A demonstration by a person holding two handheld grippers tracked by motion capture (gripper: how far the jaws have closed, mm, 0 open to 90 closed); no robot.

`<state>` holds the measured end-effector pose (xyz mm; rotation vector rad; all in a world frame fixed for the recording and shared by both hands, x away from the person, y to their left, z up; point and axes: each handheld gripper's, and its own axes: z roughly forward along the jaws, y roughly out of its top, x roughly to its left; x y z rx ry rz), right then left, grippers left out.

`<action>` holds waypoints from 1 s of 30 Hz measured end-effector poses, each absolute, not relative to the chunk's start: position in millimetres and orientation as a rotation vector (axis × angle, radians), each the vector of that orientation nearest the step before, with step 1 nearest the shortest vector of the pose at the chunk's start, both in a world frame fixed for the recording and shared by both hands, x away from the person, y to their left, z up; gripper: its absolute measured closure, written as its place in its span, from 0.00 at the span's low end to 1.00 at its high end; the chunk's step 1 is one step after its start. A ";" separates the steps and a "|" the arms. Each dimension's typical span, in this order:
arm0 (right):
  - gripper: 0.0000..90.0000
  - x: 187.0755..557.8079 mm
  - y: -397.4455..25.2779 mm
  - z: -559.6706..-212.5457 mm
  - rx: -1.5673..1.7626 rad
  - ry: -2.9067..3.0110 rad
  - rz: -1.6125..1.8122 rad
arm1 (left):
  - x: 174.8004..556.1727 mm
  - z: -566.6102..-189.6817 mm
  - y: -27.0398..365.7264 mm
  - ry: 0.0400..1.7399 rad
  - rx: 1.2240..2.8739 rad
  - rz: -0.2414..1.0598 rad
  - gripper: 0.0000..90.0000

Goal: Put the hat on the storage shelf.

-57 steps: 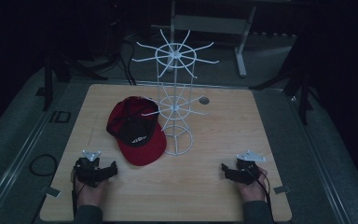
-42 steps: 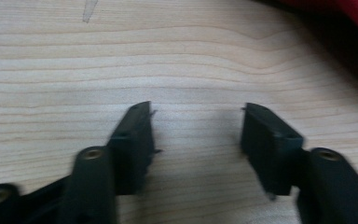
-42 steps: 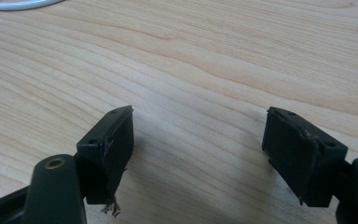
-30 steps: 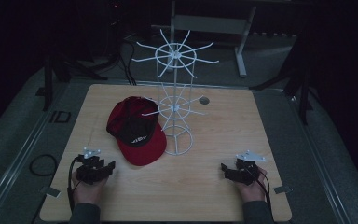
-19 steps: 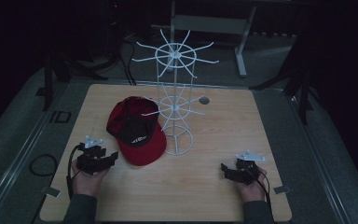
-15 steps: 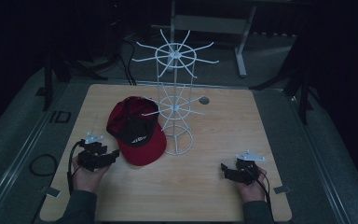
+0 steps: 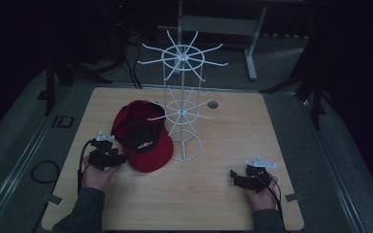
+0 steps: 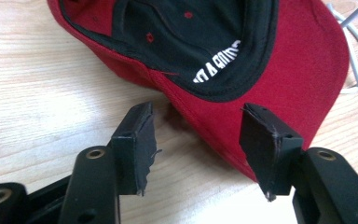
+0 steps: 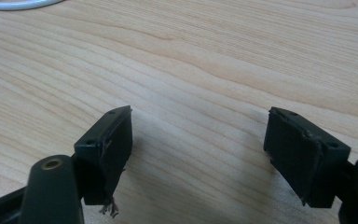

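The left gripper [image 7: 119, 156] sits at the near-left edge of the cap [image 7: 143, 135], jaws released, the brim's edge lying between them. The red cap lies upside down on the surface [image 7: 223, 126], touching the white wire rack [image 7: 183, 104]. Well apart, the right gripper [image 7: 237, 176] rests on bare wood, jaws released.

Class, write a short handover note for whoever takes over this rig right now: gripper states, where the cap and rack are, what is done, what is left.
Left hand-held gripper: open, jaws either side of the brim edge of the red cap, not closed on it.
Right hand-held gripper: open, holding nothing, low over the table at the near right.
The cap lies upside down beside the base of the white wire rack, whose hooks carry nothing.
Done: the approach to the brim.
Left: close on the brim and lift; probably hang the cap on a hook.
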<state>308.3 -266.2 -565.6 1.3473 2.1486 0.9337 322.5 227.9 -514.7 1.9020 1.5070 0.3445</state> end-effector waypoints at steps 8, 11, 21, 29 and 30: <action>0.26 308.4 -266.0 -565.6 1.348 2.147 0.933 | 336.8 -527.6 225.8 1.527 1.902 0.241 0.53; 0.26 308.4 -266.0 -565.6 1.348 2.147 0.933 | 341.0 -531.3 223.2 1.521 1.918 0.211 0.53; 0.26 308.3 -266.0 -565.6 1.348 2.148 0.933 | 354.1 -534.4 215.6 1.520 1.973 0.164 0.56; 0.26 308.3 -266.0 -565.6 1.348 2.148 0.933 | 362.0 -530.4 216.4 1.513 1.952 0.135 0.65; 0.26 308.3 -266.0 -565.6 1.348 2.148 0.933 | 361.5 -528.8 217.6 1.513 1.939 0.126 0.68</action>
